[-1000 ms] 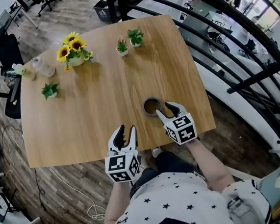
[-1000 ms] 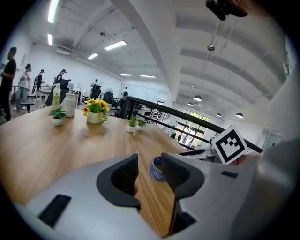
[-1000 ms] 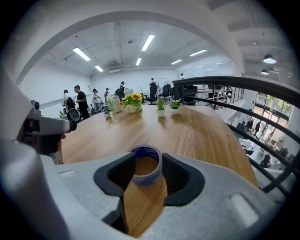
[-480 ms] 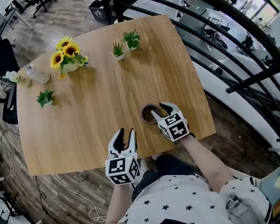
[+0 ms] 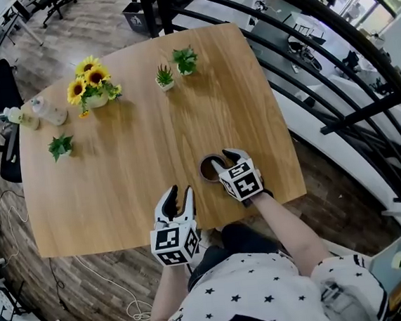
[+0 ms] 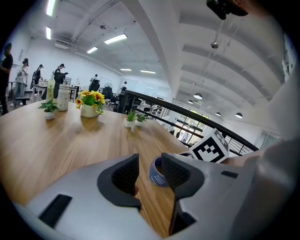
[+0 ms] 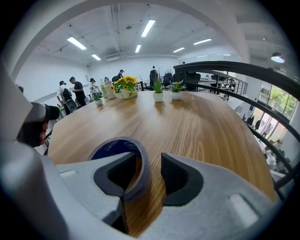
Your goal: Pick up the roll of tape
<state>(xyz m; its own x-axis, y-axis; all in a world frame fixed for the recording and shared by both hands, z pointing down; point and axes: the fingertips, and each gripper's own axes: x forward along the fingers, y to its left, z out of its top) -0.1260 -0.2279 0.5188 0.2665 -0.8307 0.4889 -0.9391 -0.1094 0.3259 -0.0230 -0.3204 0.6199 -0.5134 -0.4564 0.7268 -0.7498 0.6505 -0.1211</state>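
The roll of tape, grey-blue with a dark hole, lies flat on the wooden table near its front right corner. My right gripper is open and straddles the roll's near wall. In the right gripper view the left jaw sits inside the hole of the tape and the right jaw stands outside, with a small gap to the wall. My left gripper hovers open at the table's front edge, left of the roll, holding nothing. The left gripper view shows the tape beyond its jaws.
A sunflower vase, two bottles and three small potted plants stand at the far side. A black railing runs along the right. The table's front edge is just below the grippers.
My right gripper has slid left and forward, so that its jaws now straddle the roll's wall. The left gripper has stayed in place.
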